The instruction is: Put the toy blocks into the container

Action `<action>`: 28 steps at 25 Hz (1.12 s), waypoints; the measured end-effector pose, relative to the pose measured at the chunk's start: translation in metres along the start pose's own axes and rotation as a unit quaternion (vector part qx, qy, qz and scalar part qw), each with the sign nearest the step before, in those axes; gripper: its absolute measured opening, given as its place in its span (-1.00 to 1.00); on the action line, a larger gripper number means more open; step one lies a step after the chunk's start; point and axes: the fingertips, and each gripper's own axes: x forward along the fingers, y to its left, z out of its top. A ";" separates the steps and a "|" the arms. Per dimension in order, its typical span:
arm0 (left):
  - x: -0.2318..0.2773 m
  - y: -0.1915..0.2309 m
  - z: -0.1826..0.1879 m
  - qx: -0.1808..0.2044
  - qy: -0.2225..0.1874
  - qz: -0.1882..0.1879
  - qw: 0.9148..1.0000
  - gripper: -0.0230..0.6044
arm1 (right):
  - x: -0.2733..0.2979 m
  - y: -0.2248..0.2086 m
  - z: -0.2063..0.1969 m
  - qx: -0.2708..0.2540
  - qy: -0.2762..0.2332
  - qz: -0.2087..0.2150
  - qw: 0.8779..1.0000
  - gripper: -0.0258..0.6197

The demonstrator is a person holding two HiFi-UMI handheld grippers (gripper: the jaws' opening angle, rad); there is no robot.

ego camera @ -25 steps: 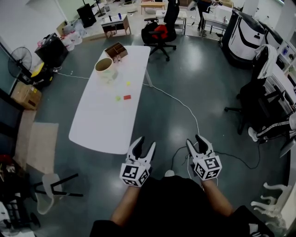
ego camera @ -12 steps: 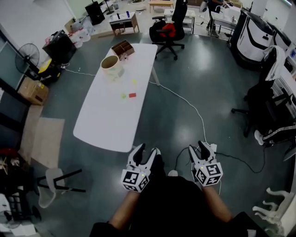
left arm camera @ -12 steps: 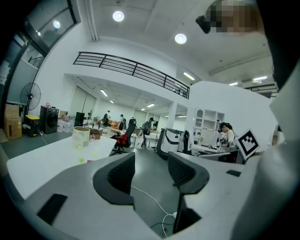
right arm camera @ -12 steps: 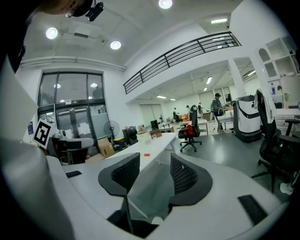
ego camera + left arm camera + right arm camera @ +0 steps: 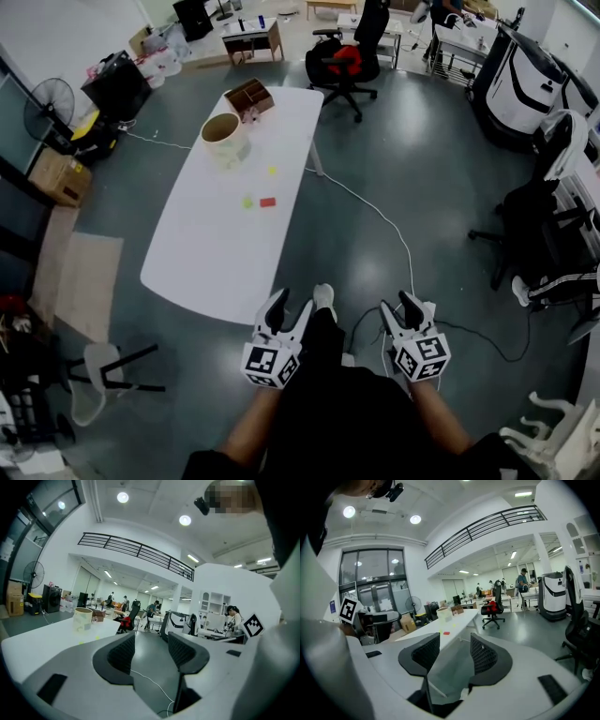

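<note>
Left gripper (image 5: 292, 306) and right gripper (image 5: 397, 307) empty, jaws just opened wide, short of the table (image 5: 187, 272).
Its near edge lies just ahead of the left gripper. Toy blocks (image 5: 268, 202) sit well ahead, container (image 5: 221, 131) beyond them. A cable (image 5: 375, 211) crosses the open floor (image 5: 422, 169) ahead of the right gripper.

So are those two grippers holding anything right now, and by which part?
Nothing. The left gripper and right gripper have just been opening; both are empty.

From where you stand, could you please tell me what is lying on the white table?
On the white table are a round container, a wooden box, a red block, a yellow-green block and a yellow block. What the container and box hold cannot be made out.
</note>
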 end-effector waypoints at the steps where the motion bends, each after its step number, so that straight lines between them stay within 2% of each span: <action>1: 0.007 0.008 0.003 -0.002 -0.002 0.003 1.000 -0.29 | 0.011 -0.003 0.003 -0.003 0.002 0.001 1.000 -0.39; 17: 0.141 0.162 0.047 -0.043 -0.011 0.050 0.998 -0.28 | 0.216 -0.043 0.095 -0.048 0.048 0.031 0.997 -0.39; 28: 0.194 0.231 0.071 -0.063 -0.012 0.065 0.996 -0.28 | 0.314 -0.042 0.136 -0.053 0.071 0.053 0.995 -0.39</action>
